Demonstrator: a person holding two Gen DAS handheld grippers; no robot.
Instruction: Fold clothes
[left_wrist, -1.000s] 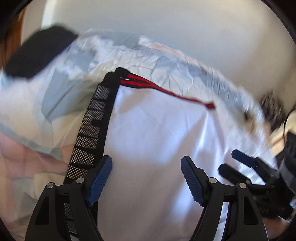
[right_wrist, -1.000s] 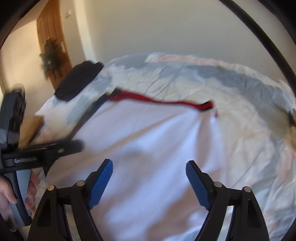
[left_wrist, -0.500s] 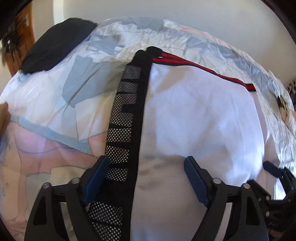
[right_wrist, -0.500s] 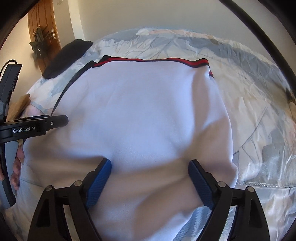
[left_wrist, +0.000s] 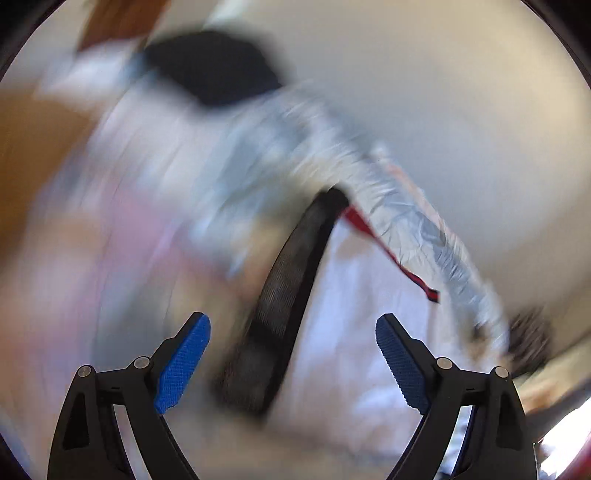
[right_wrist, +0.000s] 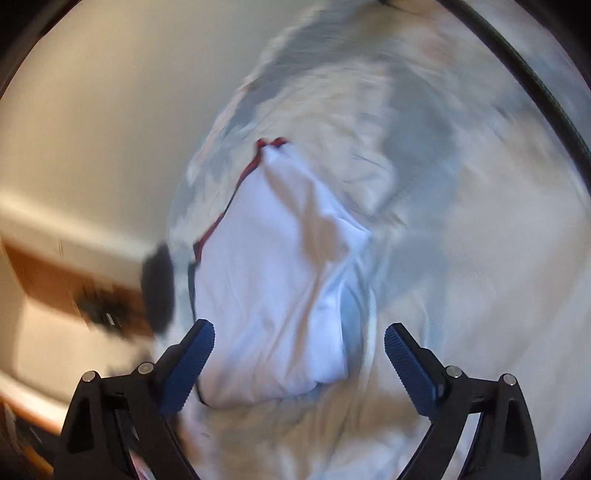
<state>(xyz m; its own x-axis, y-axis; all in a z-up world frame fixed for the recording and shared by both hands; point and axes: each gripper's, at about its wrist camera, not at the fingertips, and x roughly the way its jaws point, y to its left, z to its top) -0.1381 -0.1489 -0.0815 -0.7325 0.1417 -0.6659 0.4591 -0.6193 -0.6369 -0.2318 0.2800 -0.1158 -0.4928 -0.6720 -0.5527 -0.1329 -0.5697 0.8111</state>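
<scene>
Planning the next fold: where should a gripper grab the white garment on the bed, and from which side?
Probably the near hem of the white garment, approached from the near edge of the bed. That hem bunches into a raised fold just ahead of the open right gripper. The far edge, with red trim, lies flatter. Both views are blurred.

Left wrist view: rides behind the left tool (left_wrist: 293, 363), facing forward and downward, close over the bed (left_wrist: 192, 177); heavily blurred. Right wrist view: behind the right tool (right_wrist: 299, 365), same downward tilt, equally near. Shared ground: the white garment (right_wrist: 273, 280) ahead of both tools, and the bedsheet.
</scene>
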